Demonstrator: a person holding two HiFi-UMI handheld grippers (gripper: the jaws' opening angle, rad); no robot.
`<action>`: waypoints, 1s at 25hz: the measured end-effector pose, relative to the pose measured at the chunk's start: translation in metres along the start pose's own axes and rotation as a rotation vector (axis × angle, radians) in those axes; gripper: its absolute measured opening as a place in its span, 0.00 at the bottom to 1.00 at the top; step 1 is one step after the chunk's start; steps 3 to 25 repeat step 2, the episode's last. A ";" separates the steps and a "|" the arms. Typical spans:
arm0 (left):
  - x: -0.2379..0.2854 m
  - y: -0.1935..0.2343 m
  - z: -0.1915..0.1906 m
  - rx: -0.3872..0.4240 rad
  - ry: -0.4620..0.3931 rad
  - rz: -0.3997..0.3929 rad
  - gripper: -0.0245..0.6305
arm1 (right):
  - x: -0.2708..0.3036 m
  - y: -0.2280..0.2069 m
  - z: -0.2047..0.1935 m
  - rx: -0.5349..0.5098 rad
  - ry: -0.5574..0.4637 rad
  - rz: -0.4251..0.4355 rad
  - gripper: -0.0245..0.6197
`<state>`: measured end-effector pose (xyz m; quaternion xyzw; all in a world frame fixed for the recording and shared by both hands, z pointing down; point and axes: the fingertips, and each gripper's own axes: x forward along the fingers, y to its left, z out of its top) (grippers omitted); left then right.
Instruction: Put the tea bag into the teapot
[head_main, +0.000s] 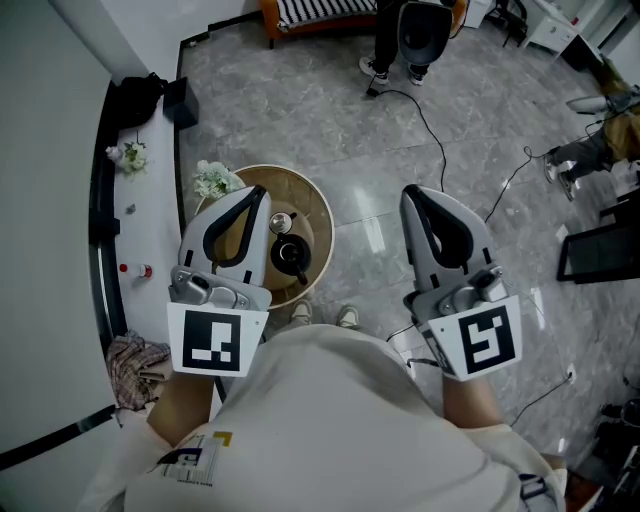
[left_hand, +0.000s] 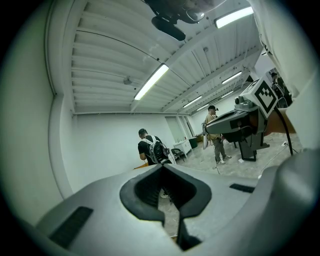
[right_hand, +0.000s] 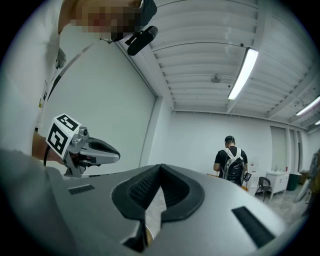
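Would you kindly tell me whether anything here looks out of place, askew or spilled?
Nothing looks spilled or damaged: the black teapot stands upright on the round table. Only a checked cloth lies crumpled on the white ledge, and a black cable trails loose across the floor.

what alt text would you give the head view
Seen from above, a person holds two grey grippers out in front, both shut and empty. The left gripper hangs over a round table with a black teapot and white flowers; the right gripper is over grey stone floor.
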<state>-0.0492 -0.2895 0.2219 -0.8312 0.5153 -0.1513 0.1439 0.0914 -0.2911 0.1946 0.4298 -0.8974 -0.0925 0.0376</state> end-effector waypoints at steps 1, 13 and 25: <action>-0.001 0.001 0.001 0.003 -0.001 0.002 0.05 | 0.000 0.001 0.001 -0.005 -0.001 0.002 0.05; -0.003 0.001 0.002 0.006 -0.001 0.003 0.05 | 0.000 0.002 0.003 -0.011 -0.002 0.004 0.05; -0.003 0.001 0.002 0.006 -0.001 0.003 0.05 | 0.000 0.002 0.003 -0.011 -0.002 0.004 0.05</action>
